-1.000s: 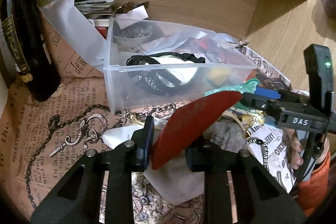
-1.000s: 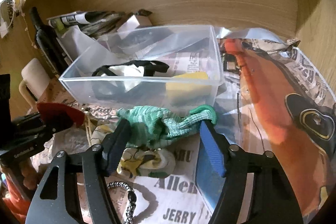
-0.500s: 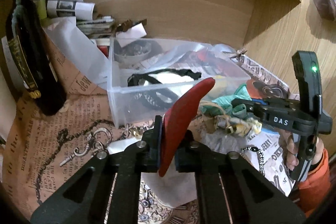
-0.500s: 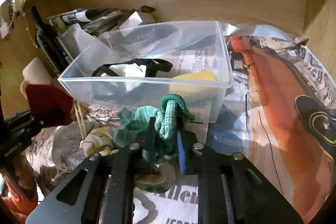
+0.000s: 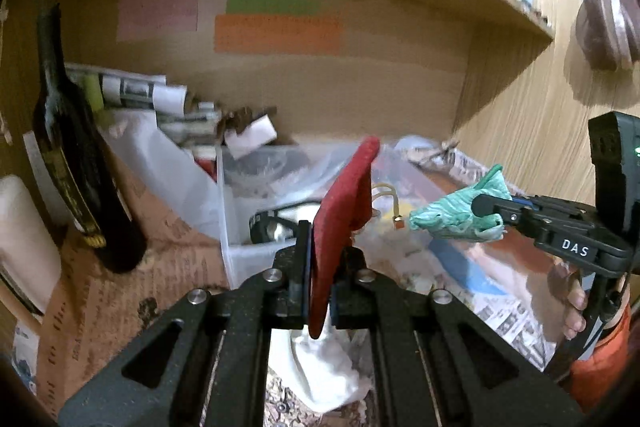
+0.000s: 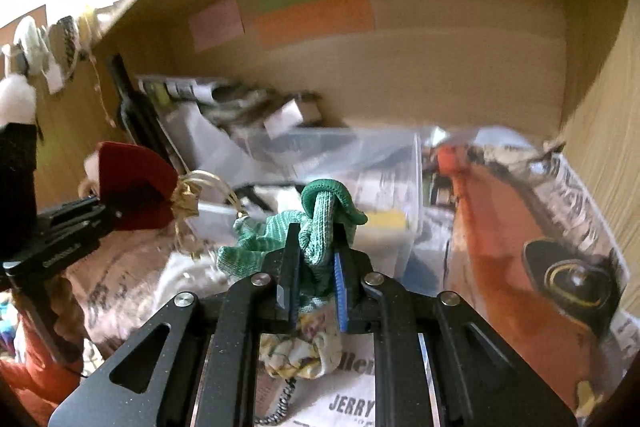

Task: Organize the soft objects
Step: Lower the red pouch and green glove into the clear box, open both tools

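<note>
The left gripper [image 5: 320, 267] is shown clamped on a red felt piece [image 5: 344, 211], and the right gripper [image 6: 316, 267] clamped on a bunched green knit cloth [image 6: 320, 227]; both items are held clear of the paper-covered surface, in front of the clear plastic bin [image 6: 404, 227]. A thin gold cord [image 6: 212, 183] is seen trailing from the red piece and may be snagged on the bin rim. The green cloth is pinched by a fold only and may slip free.
</note>
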